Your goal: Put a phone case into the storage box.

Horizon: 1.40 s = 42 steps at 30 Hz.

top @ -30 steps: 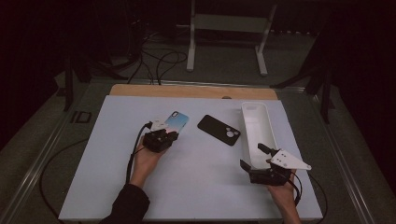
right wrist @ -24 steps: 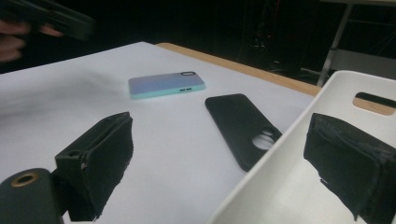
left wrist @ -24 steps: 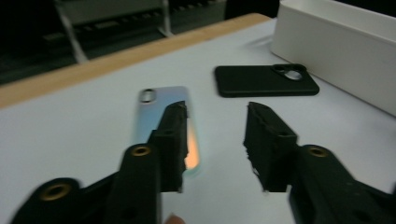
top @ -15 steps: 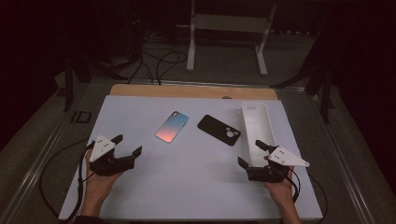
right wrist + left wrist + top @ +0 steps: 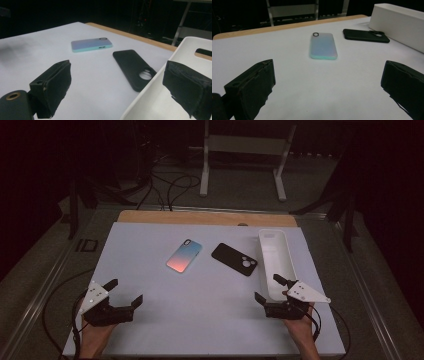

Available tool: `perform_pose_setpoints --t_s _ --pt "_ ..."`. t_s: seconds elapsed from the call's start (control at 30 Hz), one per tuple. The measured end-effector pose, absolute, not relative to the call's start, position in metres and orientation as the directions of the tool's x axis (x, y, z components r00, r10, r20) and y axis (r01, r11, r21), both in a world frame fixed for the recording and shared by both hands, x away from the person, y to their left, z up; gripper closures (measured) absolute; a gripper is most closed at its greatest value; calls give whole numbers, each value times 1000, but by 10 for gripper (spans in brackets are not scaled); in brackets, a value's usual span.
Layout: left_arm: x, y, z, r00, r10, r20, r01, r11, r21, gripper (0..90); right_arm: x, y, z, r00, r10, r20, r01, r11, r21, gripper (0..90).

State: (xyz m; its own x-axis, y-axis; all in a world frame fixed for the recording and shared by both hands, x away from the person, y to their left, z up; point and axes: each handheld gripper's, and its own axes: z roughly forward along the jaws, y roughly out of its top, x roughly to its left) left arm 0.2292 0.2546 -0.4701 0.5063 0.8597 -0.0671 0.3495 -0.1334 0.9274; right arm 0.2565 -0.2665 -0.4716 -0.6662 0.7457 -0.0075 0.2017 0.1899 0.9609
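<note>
A phone case fading from blue to pink (image 5: pixel 184 256) lies flat in the middle of the white table top, with a black phone case (image 5: pixel 234 259) just to its right. My left gripper (image 5: pixel 126 290) is at the near left, well back from both cases. Its jaws have just been opening and stand wide, with nothing between them. The left gripper view looks past the open jaws (image 5: pixel 327 82) to the pastel case (image 5: pixel 323 46) on bare table. My right gripper (image 5: pixel 266 287) is open at the near end of the white tray (image 5: pixel 276 262), one jaw over the tray's rim (image 5: pixel 160 100).
The long white tray runs front to back at the table's right side, next to the black case (image 5: pixel 135 67). A wooden strip (image 5: pixel 200 217) edges the table's far side. Beyond it, cables and a metal stand's legs (image 5: pixel 240 165) are on the floor.
My left gripper has let go of the blue-pink case, opened wide and drawn back to the near left corner. The case stays flat on the table. The right gripper has not moved.
</note>
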Motion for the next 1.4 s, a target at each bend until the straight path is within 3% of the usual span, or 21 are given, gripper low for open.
perform_pose_setpoints --t_s 1.0,1.4 --pt "240 245 -469 495 868 -45 379 -169 910 0 256 -267 -475 -658 753 -8 207 191 959 81" --pt "300 217 -452 528 848 -37 447 -241 862 0 257 -272 -473 -643 765 -4 205 177 963 82"
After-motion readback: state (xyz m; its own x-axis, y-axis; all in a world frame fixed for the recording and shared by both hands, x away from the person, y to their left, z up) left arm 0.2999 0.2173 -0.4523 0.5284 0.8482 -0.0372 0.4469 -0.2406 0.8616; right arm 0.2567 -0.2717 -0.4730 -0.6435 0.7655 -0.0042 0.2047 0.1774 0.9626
